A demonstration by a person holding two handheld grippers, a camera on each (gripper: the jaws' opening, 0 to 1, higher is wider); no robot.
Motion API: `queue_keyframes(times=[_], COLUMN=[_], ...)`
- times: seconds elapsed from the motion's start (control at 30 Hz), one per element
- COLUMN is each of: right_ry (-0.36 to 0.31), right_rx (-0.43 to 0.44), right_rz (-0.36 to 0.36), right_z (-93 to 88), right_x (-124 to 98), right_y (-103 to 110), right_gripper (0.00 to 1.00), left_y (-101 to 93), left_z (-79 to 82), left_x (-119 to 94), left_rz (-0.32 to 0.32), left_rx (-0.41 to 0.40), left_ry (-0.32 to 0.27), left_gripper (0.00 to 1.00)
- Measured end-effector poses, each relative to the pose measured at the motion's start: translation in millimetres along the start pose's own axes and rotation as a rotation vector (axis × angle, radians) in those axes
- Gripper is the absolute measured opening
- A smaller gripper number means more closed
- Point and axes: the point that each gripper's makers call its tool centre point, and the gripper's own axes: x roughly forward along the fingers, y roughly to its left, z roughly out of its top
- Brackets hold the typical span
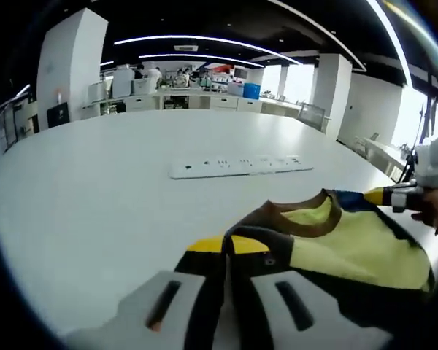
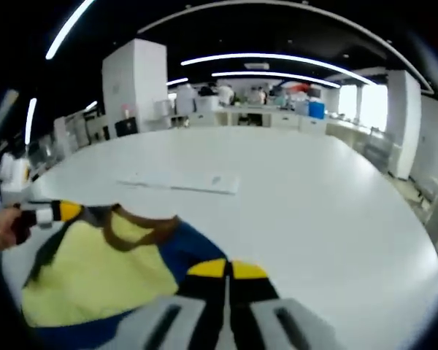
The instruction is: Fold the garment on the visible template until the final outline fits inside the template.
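Observation:
The garment (image 1: 350, 248) is yellow with a brown collar, a blue shoulder and dark edges, and it stretches between my two grippers over the white table (image 1: 95, 189). In the left gripper view my left gripper (image 1: 228, 245) is shut on its near dark edge beside the collar. My right gripper (image 1: 385, 195) comes in from the right, pinching the blue shoulder, with a hand behind it. In the right gripper view my right gripper (image 2: 228, 268) is shut on the blue part of the garment (image 2: 95, 270). My left gripper (image 2: 62, 211) grips the far corner at the left.
A flat white socket strip (image 1: 241, 166) lies on the table beyond the garment, also visible as the socket strip (image 2: 182, 182). White counters, pillars and a blue bin (image 1: 252, 90) stand far behind. The table edge (image 2: 416, 248) curves off to the right.

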Motion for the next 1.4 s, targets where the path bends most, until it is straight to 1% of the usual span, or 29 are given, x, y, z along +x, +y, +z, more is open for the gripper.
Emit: queue_keyframes(times=[0.13, 0.2, 0.23, 0.27, 0.3, 0.33, 0.37, 0.47, 0.5, 0.53, 0.57, 0.63, 0.67, 0.73, 0.77, 0.83, 0.93, 0.97, 1.0, 1.1, 1.2, 1.23, 1.33, 1.4], right_ry=[0.002, 0.026, 0.031, 0.026, 0.025, 0.027, 0.026, 0.015, 0.014, 0.010, 0.003, -0.013, -0.016, -0.027, -0.027, -0.033, -0.042, -0.043, -0.043, -0.037, -0.047, -0.044, -0.037, -0.034], right_rx=[-0.007, -0.035, -0.058, -0.071, -0.066, -0.054, -0.048, -0.047, -0.044, -0.034, -0.021, 0.006, 0.019, 0.031, 0.028, 0.011, 0.005, 0.006, 0.003, -0.019, -0.048, -0.057, -0.065, -0.068], right_rz=[0.005, 0.015, 0.023, 0.031, 0.038, 0.050, 0.053, 0.081, 0.087, 0.104, 0.117, 0.144, 0.164, 0.210, 0.222, 0.251, 0.294, 0.306, 0.320, 0.339, 0.362, 0.375, 0.397, 0.413], right_z=[0.0, -2.1, -2.2, -0.4, 0.7, 2.3, 3.8, 10.2, 10.7, 12.8, 16.0, 22.3, 25.1, 29.7, 31.1, 34.5, 36.5, 36.9, 36.4, 32.3, 27.6, 22.7, 15.3, 9.4], right_x=[-0.3, 0.8, -0.7, -3.2, -5.5, -7.8, -8.9, -14.8, -15.8, -19.3, -22.2, -26.4, -30.3, -38.8, -41.1, -50.1, -65.7, -67.3, -71.4, -82.6, -93.3, -101.0, -109.0, -116.2], right_y=[4.4, 7.6, 9.9, 12.7, 14.1, 16.5, 17.6, 24.5, 26.0, 30.2, 32.7, 38.4, 42.8, 52.6, 54.5, 60.3, 68.2, 69.5, 71.9, 74.1, 77.9, 80.8, 84.7, 88.2], right_gripper=[0.00, 0.00, 0.00, 0.00, 0.00, 0.04, 0.11, 0.24, 0.28, 0.32, 0.38, 0.49, 0.56, 0.64, 0.67, 0.72, 0.85, 0.90, 0.92, 0.96, 0.98, 0.99, 0.99, 0.99], left_y=[0.5, 0.1, 0.5, -0.3, -0.9, 1.4, 1.3, -1.3, -2.3, 0.8, -0.7, -3.7, -4.3, -4.5, -5.2, -10.5, -19.1, -20.6, -24.5, -38.6, -47.8, -53.9, -69.0, -75.4], left_z=[-3.8, -4.9, -4.1, -0.8, 0.1, 2.2, 3.0, 9.6, 12.2, 15.4, 19.3, 22.8, 25.1, 31.0, 35.0, 37.6, 37.6, 36.9, 36.6, 31.9, 25.0, 23.3, 17.9, 12.9], left_x=[0.3, -2.3, -3.9, -6.9, -8.6, -5.9, -7.3, -18.4, -22.1, -19.6, -21.9, -27.5, -29.3, -31.5, -35.2, -45.1, -56.6, -59.5, -66.8, -77.8, -88.6, -94.0, -107.6, -113.6], left_rz=[-0.003, -0.011, -0.008, 0.002, 0.000, -0.001, -0.004, -0.006, -0.005, -0.005, -0.011, -0.018, -0.022, -0.032, -0.037, -0.045, -0.078, -0.081, -0.089, -0.161, -0.197, -0.221, -0.267, -0.293], left_rx=[-0.001, -0.040, -0.035, -0.005, 0.007, 0.017, 0.020, 0.022, 0.024, 0.027, 0.034, 0.044, 0.048, 0.055, 0.057, 0.060, 0.083, 0.094, 0.107, 0.142, 0.165, 0.178, 0.211, 0.239], left_ry=[0.016, 0.022, 0.022, 0.017, 0.018, 0.017, 0.016, 0.000, -0.008, -0.017, -0.033, -0.041, -0.045, -0.064, -0.078, -0.088, -0.086, -0.082, -0.080, -0.078, -0.062, -0.063, -0.060, -0.053], left_gripper=[0.00, 0.00, 0.00, 0.01, 0.02, 0.05, 0.08, 0.19, 0.24, 0.31, 0.36, 0.46, 0.50, 0.57, 0.61, 0.68, 0.78, 0.82, 0.88, 0.93, 0.99, 0.99, 0.99, 0.99])
